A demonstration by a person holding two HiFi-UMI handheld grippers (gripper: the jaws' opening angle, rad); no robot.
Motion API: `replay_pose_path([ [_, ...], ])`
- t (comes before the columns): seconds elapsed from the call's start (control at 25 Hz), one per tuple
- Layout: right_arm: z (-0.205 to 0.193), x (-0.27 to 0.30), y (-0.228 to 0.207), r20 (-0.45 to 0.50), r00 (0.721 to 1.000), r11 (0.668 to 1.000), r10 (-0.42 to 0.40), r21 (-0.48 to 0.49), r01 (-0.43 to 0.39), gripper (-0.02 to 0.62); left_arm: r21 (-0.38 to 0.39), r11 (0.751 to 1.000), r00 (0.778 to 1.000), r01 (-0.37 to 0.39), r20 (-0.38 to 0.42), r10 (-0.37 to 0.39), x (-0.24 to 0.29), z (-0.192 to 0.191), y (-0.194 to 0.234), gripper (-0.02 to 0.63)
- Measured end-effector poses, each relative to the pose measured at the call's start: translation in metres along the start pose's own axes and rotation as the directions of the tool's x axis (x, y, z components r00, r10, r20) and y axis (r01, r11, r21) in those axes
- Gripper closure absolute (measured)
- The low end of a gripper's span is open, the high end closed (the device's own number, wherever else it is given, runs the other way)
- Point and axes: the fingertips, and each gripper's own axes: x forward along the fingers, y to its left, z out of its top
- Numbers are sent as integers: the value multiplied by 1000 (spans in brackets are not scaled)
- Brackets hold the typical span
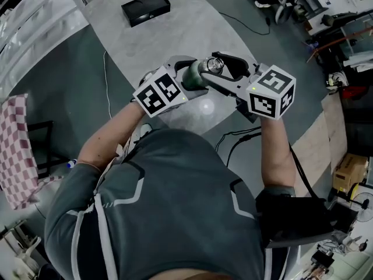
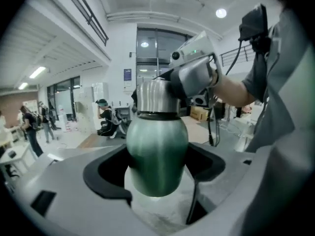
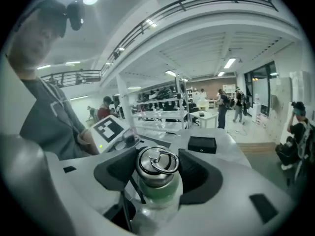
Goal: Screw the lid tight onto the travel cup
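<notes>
A green travel cup with a steel lid is held in the air over the table, lying roughly level between my two grippers. My left gripper is shut on the cup's green body, with its black pads pressing both sides. Above that body the steel lid shows, with the right gripper at it. My right gripper is shut on the lid, whose ring handle faces the camera. A strip of green body shows below the lid. The left gripper's marker cube is behind.
A black box lies on the marble table at the far side, the same black box seen beyond the jaws. A checkered cloth hangs at the left. Cables and a cardboard box lie on the floor to the right.
</notes>
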Motion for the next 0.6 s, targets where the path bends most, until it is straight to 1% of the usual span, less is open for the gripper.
replay_pose_path([
  [0.08,8,-10,15,26,996,992,82,-103,-79,307,-9,994,993,107,52,-107,-6,13,-15,239],
  [0.12,12,-15,23,36,992,980,124,-163,-117,300,-3,989,986,149,72,-149,-10,19,-22,239],
  [0.16,16,-20,30,45,985,965,164,-215,-151,284,3,983,979,184,89,-183,-14,24,-27,239],
  [0.24,21,-27,43,67,968,935,243,-281,-216,282,3,973,966,231,120,-230,-23,33,-31,239],
  [0.36,29,-34,55,137,933,910,332,-309,-278,279,18,958,947,285,146,-285,-35,43,-38,239],
  [0.44,33,-38,58,194,906,898,376,-318,-305,279,47,937,924,347,157,-350,-41,49,-48,239],
  [0.52,36,-42,64,237,865,874,441,-333,-354,279,70,914,900,401,160,-407,-46,53,-57,239],
  [0.6,38,-48,70,265,824,845,500,-355,-399,281,79,903,890,423,148,-431,-46,55,-61,239],
])
